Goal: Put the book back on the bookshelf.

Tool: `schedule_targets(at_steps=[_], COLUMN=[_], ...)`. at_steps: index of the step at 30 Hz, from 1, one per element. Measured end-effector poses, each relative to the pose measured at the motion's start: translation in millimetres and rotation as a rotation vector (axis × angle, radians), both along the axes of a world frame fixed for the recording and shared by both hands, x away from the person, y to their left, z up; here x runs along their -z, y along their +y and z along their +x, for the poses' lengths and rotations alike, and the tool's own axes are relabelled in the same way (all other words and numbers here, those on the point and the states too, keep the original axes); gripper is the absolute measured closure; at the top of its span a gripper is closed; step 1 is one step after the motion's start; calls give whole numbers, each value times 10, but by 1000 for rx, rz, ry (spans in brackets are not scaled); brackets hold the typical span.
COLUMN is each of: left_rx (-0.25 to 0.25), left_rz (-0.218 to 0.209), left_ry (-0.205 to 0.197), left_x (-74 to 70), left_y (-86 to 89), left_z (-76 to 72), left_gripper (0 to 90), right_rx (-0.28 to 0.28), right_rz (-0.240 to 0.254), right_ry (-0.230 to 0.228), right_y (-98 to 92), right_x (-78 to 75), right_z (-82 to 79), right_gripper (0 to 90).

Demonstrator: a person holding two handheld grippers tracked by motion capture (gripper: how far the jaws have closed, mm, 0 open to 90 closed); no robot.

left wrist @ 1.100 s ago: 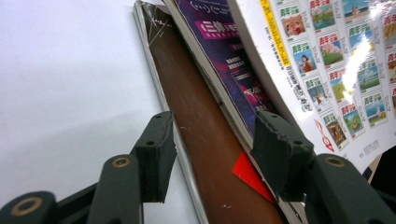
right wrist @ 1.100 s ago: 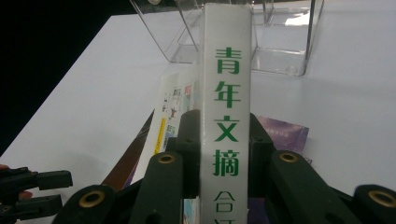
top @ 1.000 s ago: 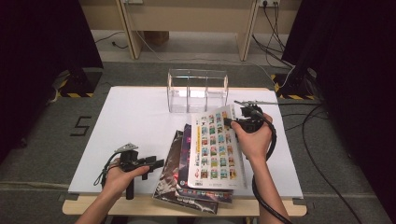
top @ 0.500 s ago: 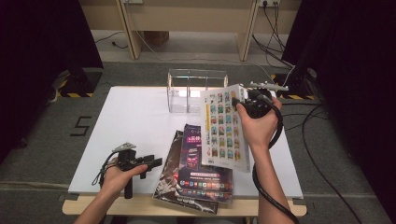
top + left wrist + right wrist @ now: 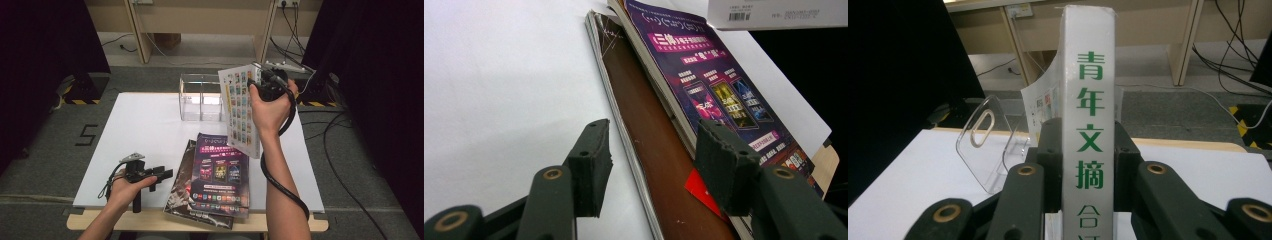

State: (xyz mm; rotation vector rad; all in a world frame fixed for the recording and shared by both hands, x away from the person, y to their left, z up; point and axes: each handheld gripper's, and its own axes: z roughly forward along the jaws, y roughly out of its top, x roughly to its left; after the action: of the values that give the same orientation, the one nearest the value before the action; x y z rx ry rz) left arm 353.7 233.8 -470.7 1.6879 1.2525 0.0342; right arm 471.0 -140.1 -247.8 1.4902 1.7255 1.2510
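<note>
While left gripper [image 5: 161,175] idles wide beside the stack [image 5: 212,180], right gripper [image 5: 260,82], clamping the white book [image 5: 241,112], now sits higher, nearer the clear rack [image 5: 200,97].

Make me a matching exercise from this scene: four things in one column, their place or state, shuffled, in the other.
1. white book
2. purple magazine
3. clear rack
4. left gripper

A. open, low beside the stack
B. at the table's far edge
C. top of the stack on the table
D. clamped by its spine in the right gripper, lifted

Pairs: 1-D, 2-C, 3-B, 4-A
</note>
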Motion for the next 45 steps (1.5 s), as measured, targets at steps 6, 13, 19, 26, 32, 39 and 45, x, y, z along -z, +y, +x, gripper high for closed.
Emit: schedule_targets(at_steps=[6, 13, 19, 26, 32, 39, 45], left_rx=[-8, -8, -12, -14, -24, -26, -24], left_rz=[-5, -8, -15, -15, -21, -29, -30], left_ry=[1, 8, 9, 12, 17, 19, 22], left_x=[6, 17, 30, 25, 30, 41, 48], left_y=[26, 34, 42, 45, 82, 87, 87], left_z=[14, 14, 19, 29, 37, 38, 39], left_gripper=[475, 475, 474, 474, 473, 473, 473], right_rx=[-67, -112, -60, 23, 62, 87, 73], right_rz=[55, 61, 38, 46, 30, -2, 6], right_ry=[22, 26, 2, -15, -26, -36, -52], right_y=[43, 87, 43, -48, 36, 252, 378], right_x=[-38, -35, -22, -3, 15, 30, 43], right_z=[130, 310, 464, 550, 591, 656, 713], right_gripper=[739, 739, 739, 739, 739, 739, 739])
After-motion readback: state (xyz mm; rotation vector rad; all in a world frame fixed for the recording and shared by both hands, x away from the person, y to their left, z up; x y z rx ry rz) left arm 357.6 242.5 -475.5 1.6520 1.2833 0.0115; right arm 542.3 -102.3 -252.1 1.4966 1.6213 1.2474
